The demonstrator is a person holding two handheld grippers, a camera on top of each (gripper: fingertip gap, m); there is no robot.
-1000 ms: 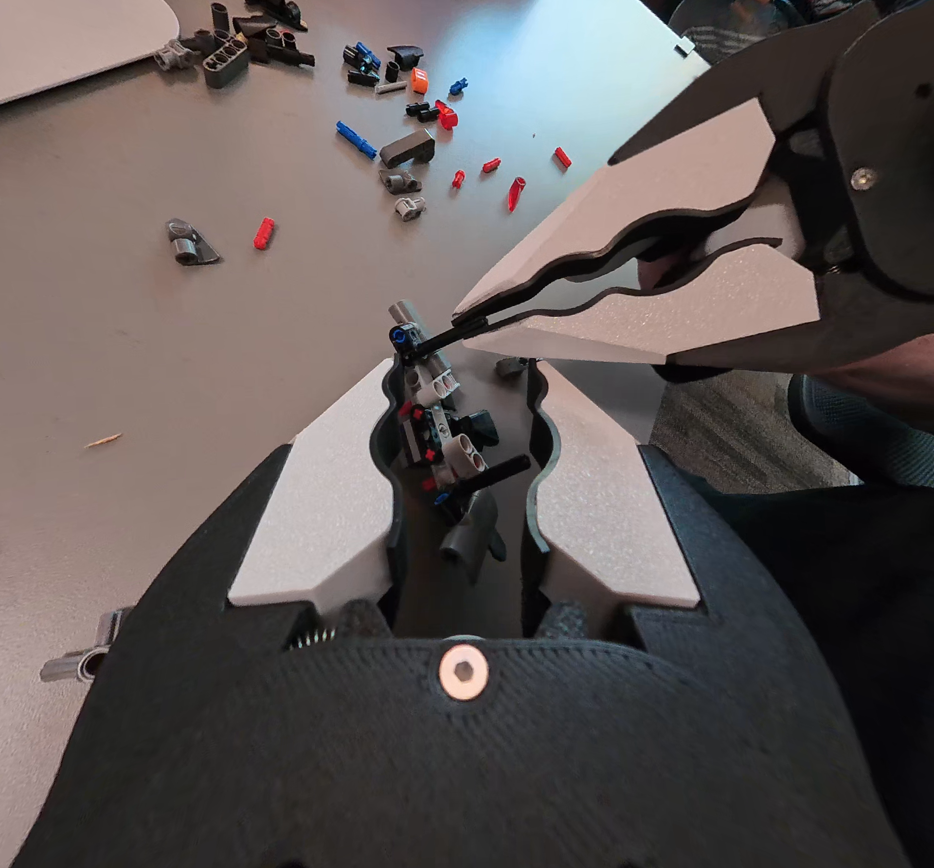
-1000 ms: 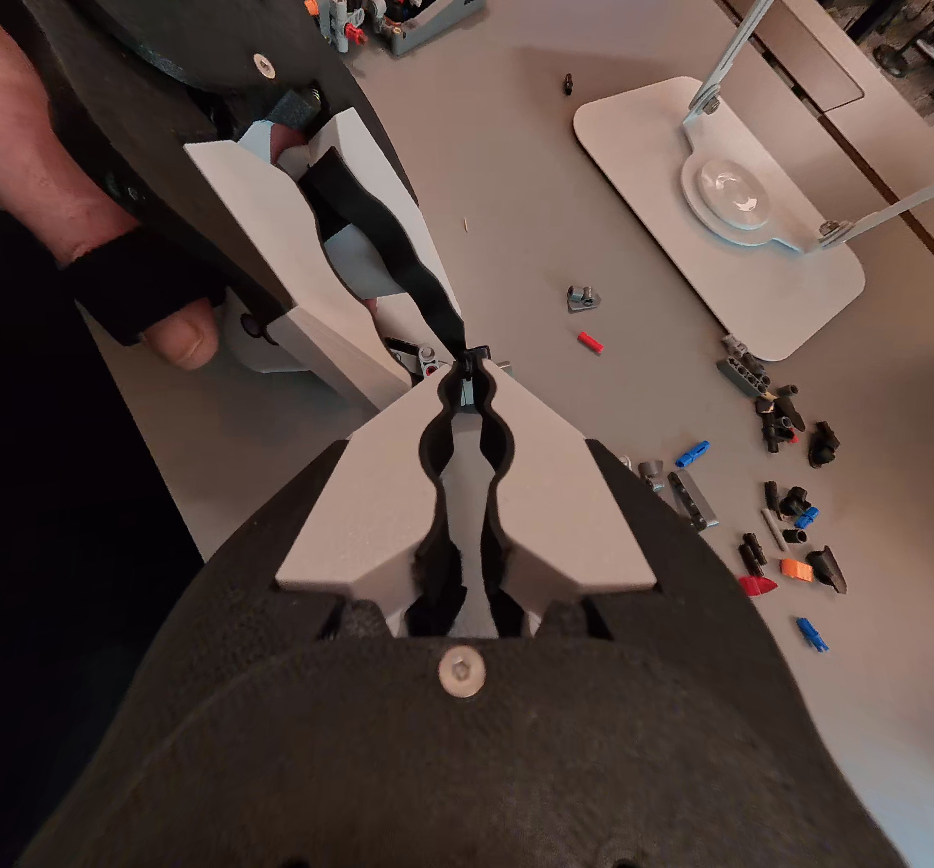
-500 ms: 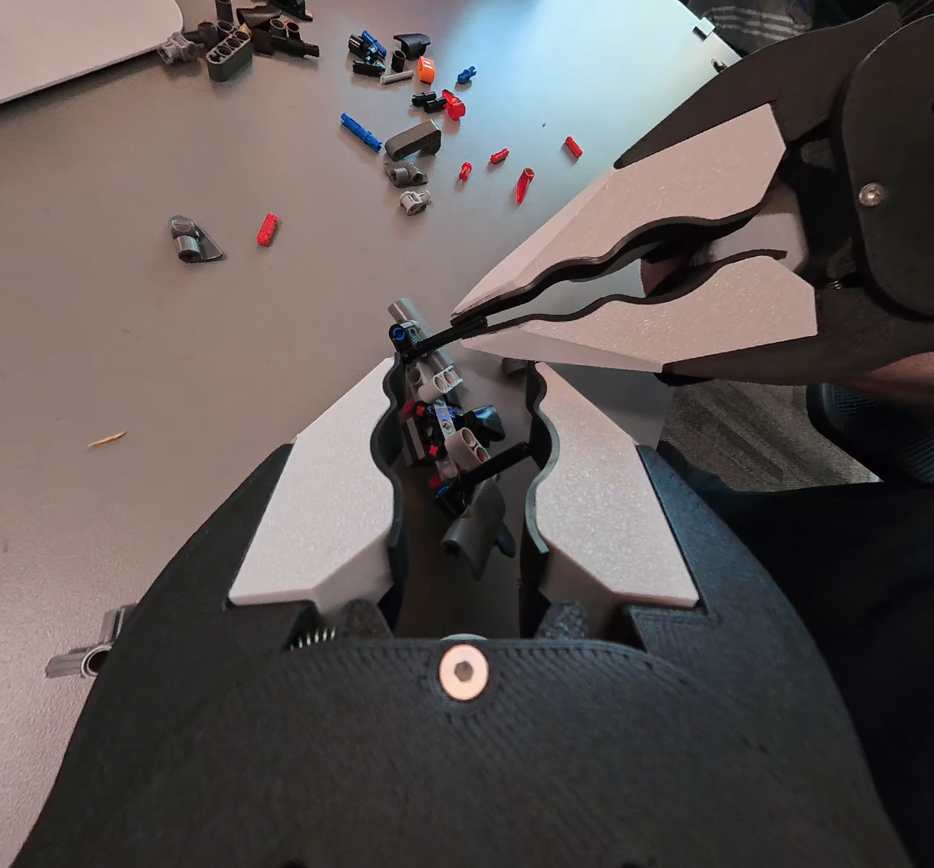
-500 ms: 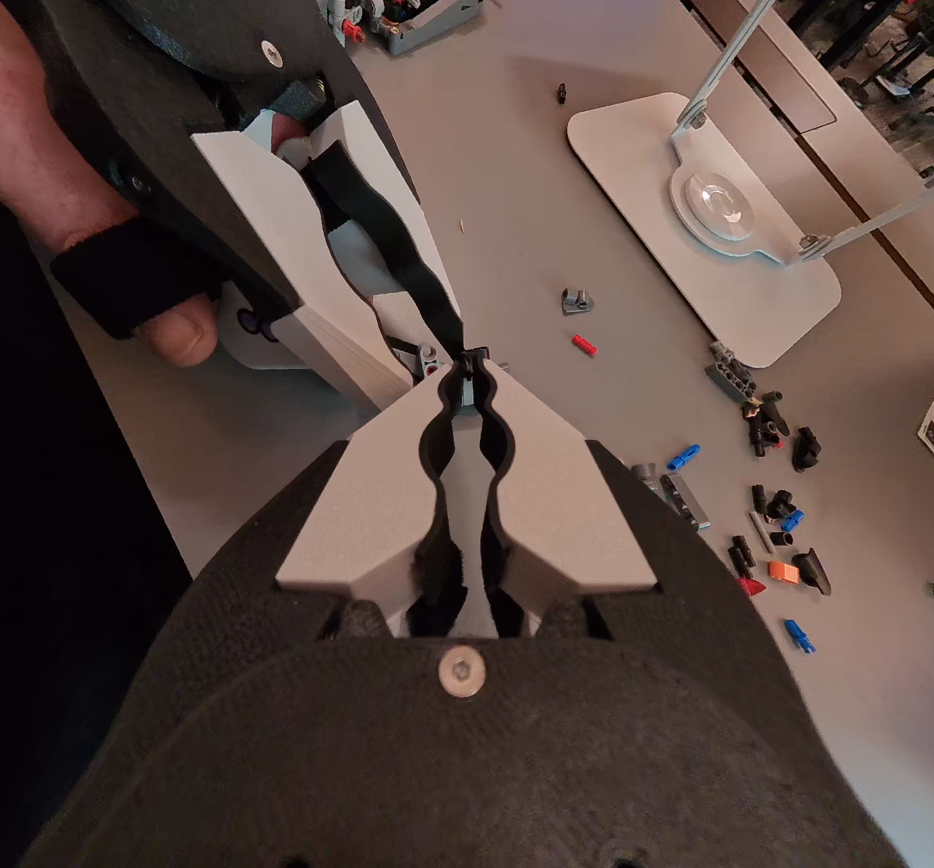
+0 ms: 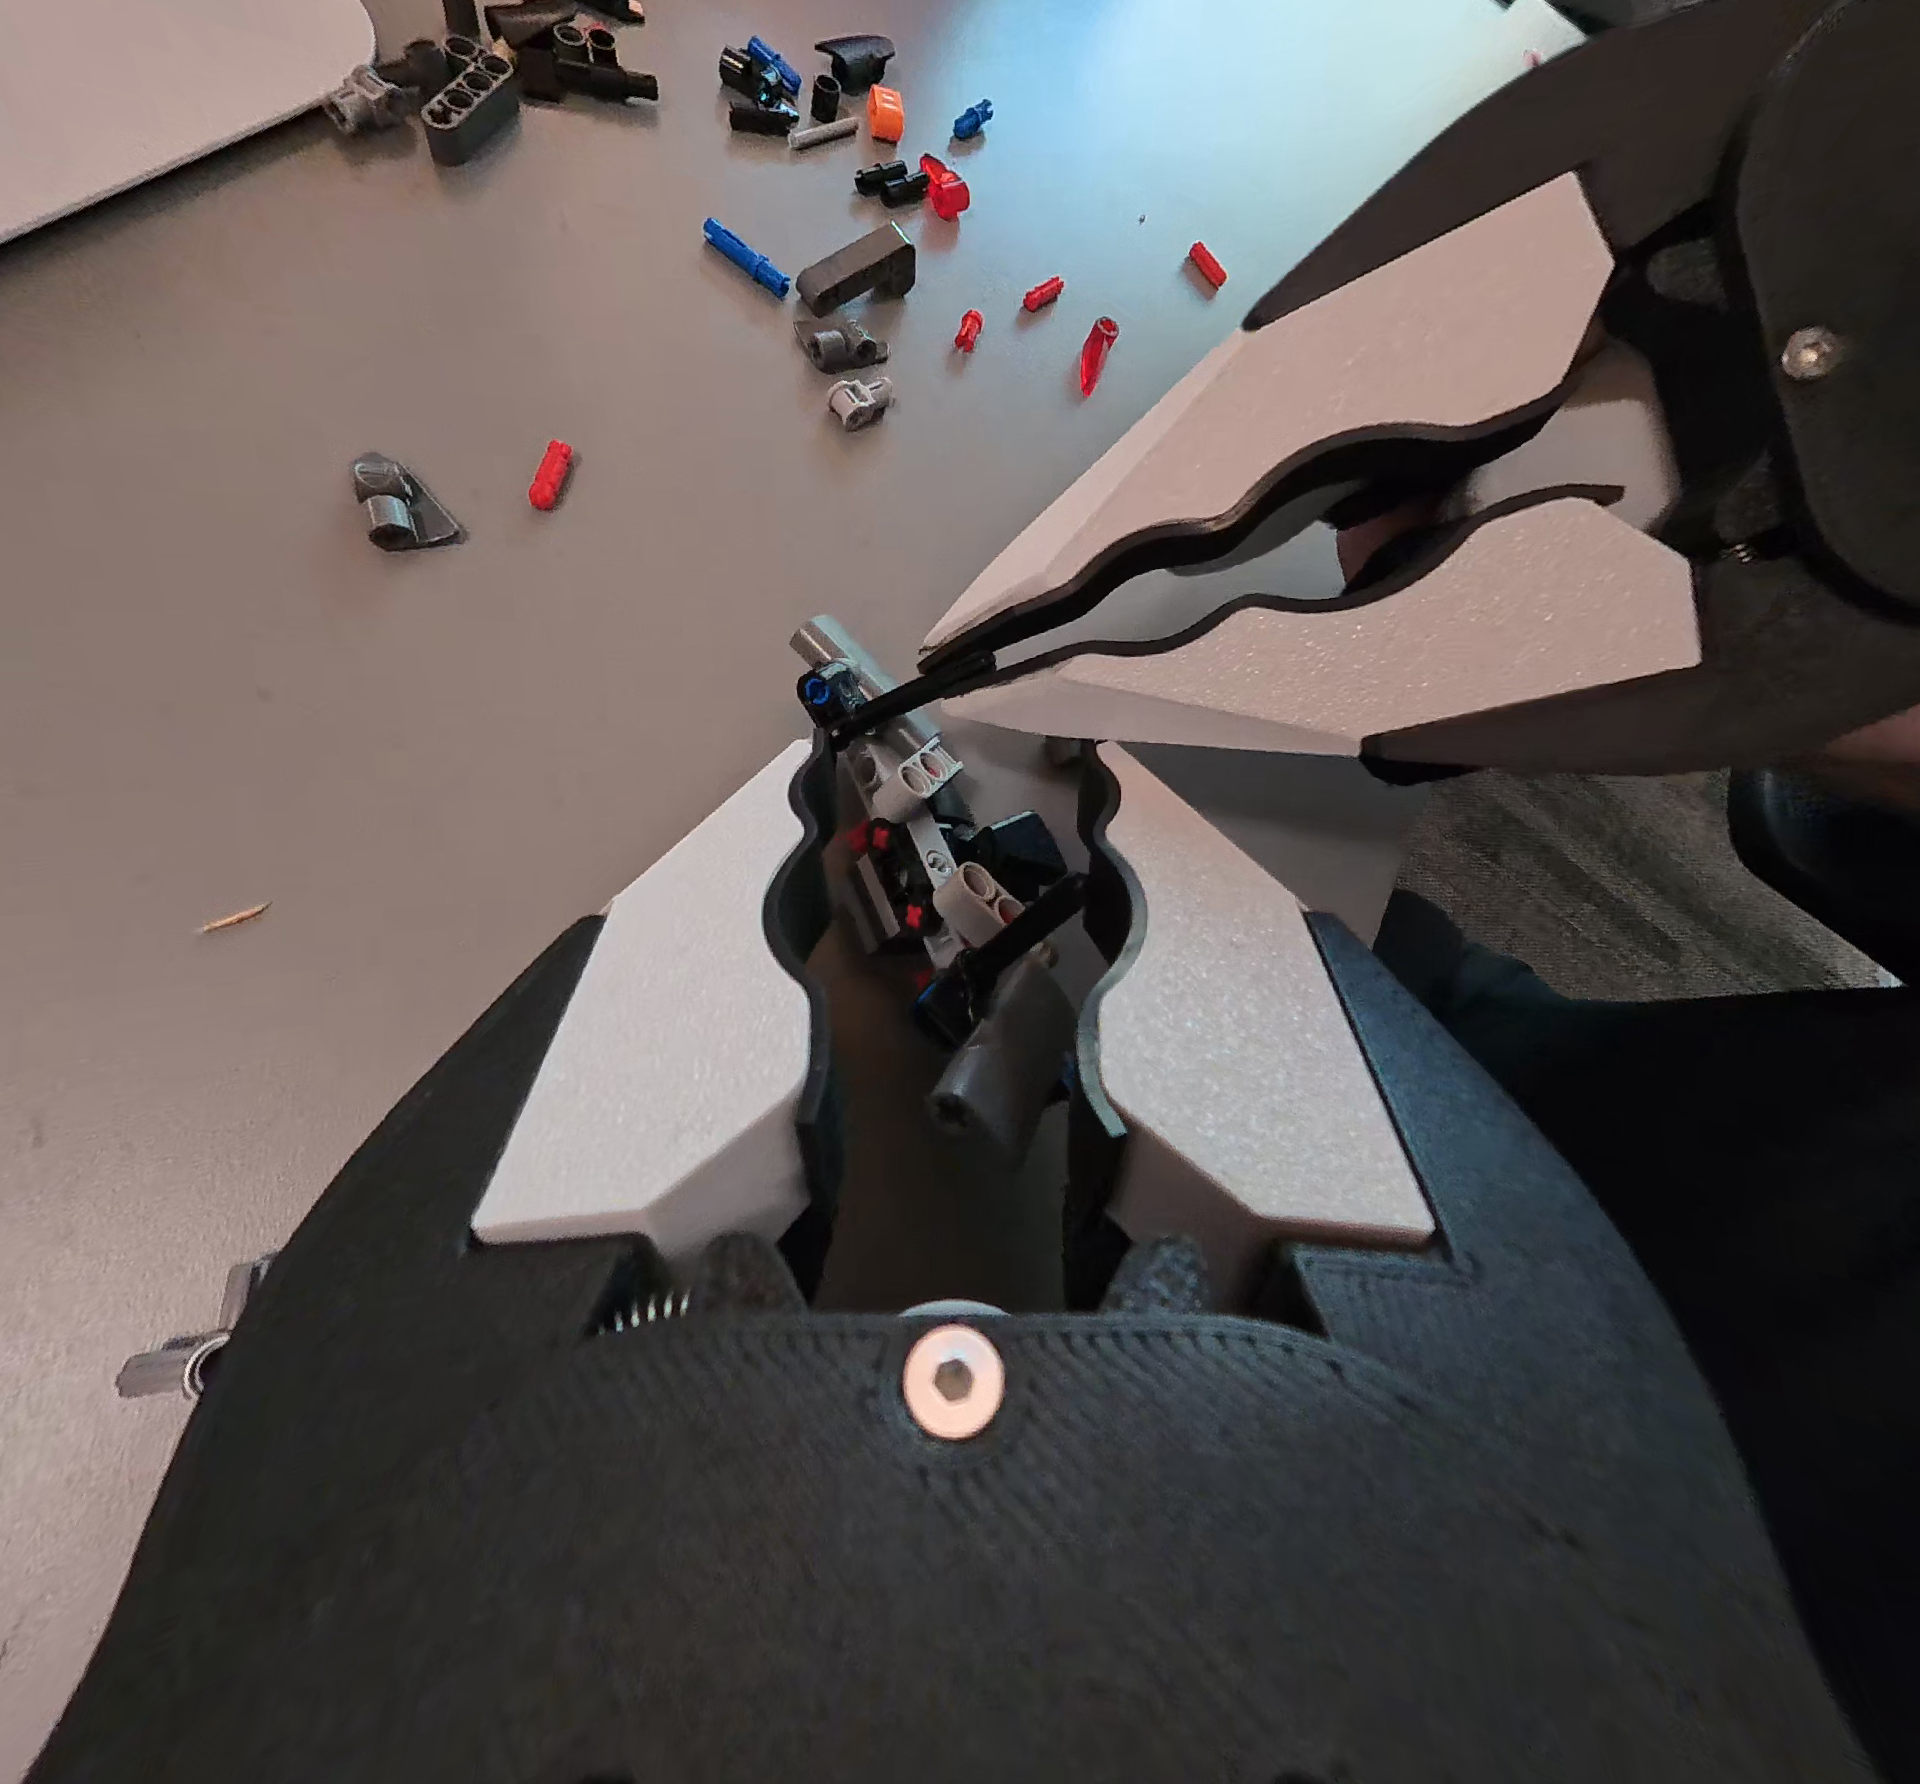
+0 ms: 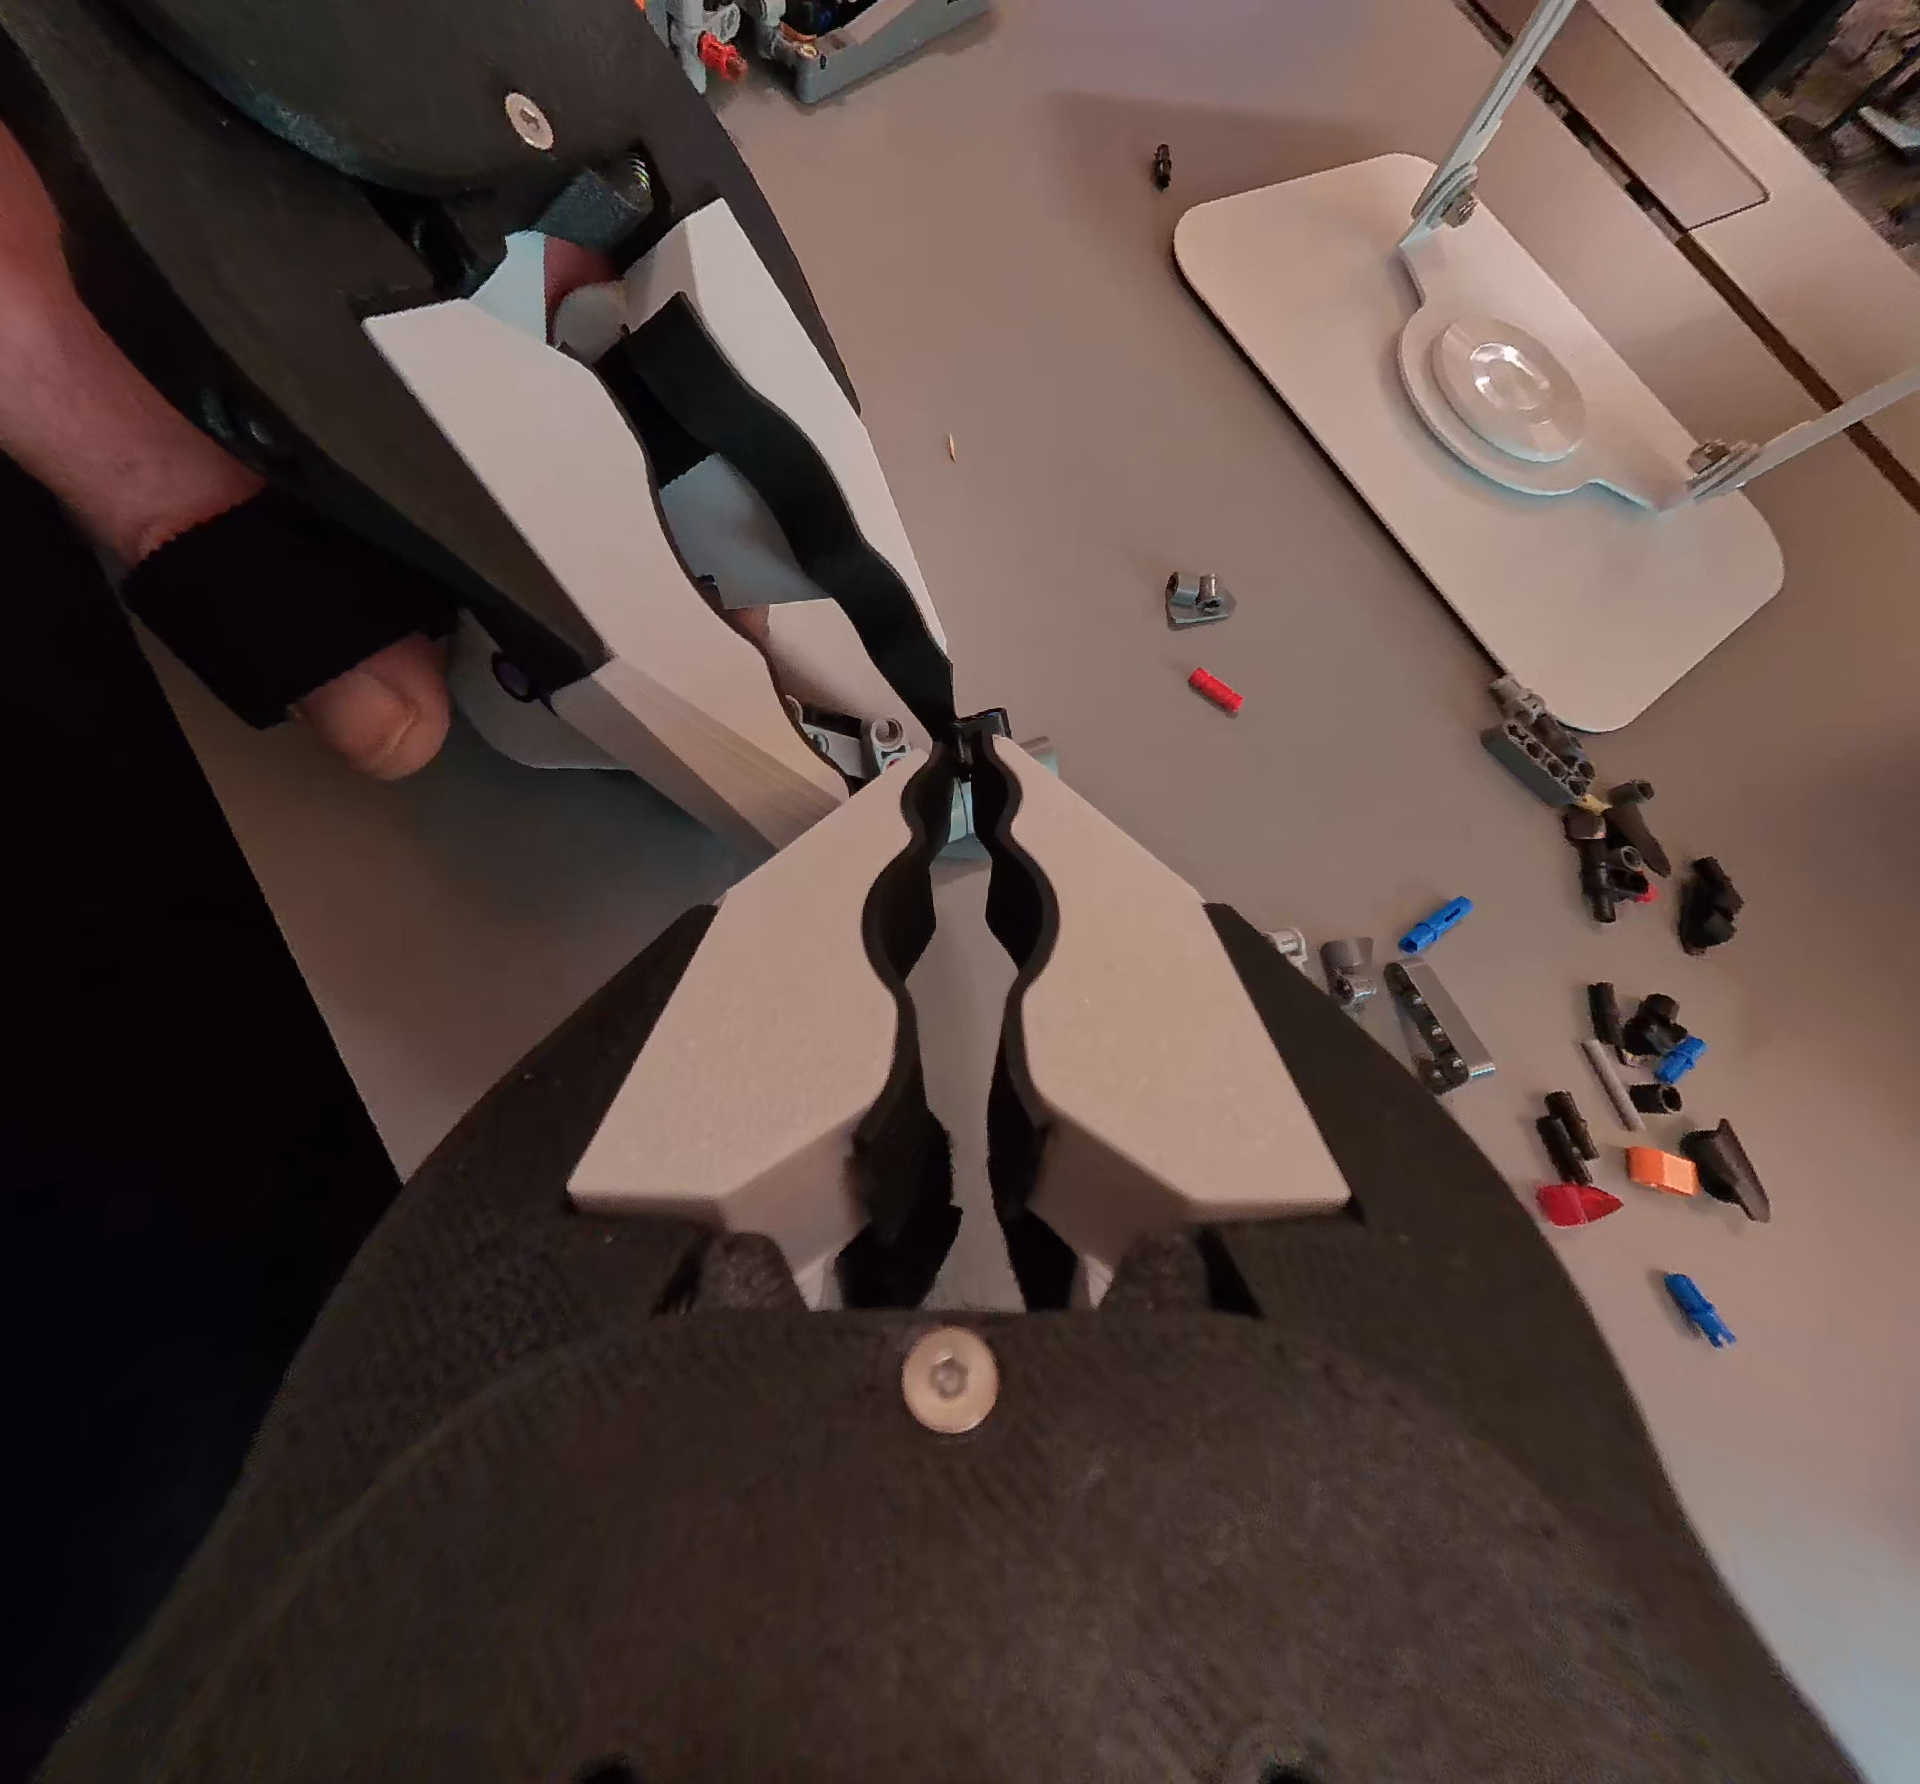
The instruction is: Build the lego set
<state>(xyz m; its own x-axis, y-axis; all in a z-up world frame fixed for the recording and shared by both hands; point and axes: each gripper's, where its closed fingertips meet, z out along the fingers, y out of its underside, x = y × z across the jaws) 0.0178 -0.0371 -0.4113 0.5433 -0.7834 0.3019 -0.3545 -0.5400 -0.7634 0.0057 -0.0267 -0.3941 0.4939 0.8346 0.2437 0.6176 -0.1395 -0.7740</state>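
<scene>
The left gripper (image 5: 951, 768) clamps a small grey, black and red lego sub-assembly (image 5: 935, 877) between its fingers, above the grey surface (image 5: 312, 747). The right gripper (image 6: 971, 747) is pinched closed on a thin black lego rod (image 5: 902, 695), whose far end meets the sub-assembly's top beside a blue pin; whether it is fully seated looks uncertain. Loose black, blue, red and orange lego pieces (image 5: 831, 176) lie scattered farther off, near a white lamp base (image 6: 1475, 446).

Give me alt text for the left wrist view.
The left tool holds a small lego assembly while the right tool presses a thin black piece onto its tip. Loose parts lie scattered on the grey table.
</scene>
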